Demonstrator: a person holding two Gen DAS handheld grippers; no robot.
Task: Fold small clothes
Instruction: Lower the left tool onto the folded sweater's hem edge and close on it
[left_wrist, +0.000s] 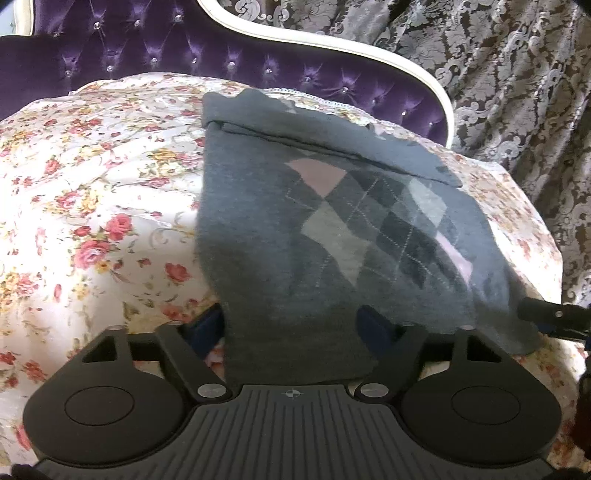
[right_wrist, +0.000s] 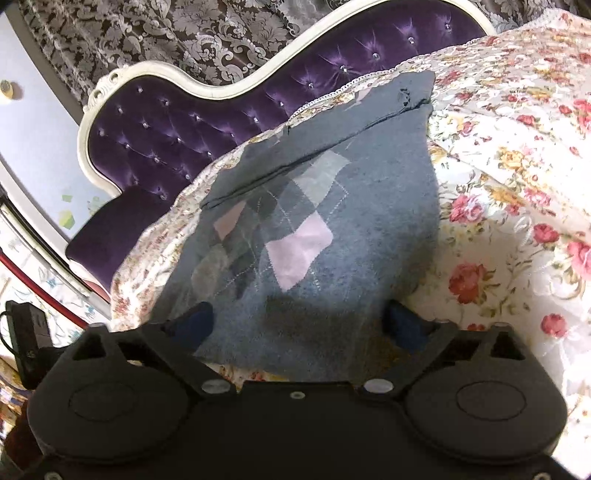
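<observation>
One grey argyle sweater (left_wrist: 295, 229) lies flat on the floral bedspread (left_wrist: 92, 206) of the bed, its far edge folded over into a band near the purple tufted headboard (left_wrist: 147, 55). Two claws work its near edge. The left claw (left_wrist: 295, 325) stands wide, the hem running between its two blue pads; whether they press it I cannot tell. The right claw (right_wrist: 301, 325) also gapes, pads resting on the cloth, gripping nothing.

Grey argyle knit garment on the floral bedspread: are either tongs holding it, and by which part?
Cannot be told. The grey argyle knit garment has its near hem lying between the fingers of both the left tongs and the right tongs, but no pads visibly press it.
</observation>
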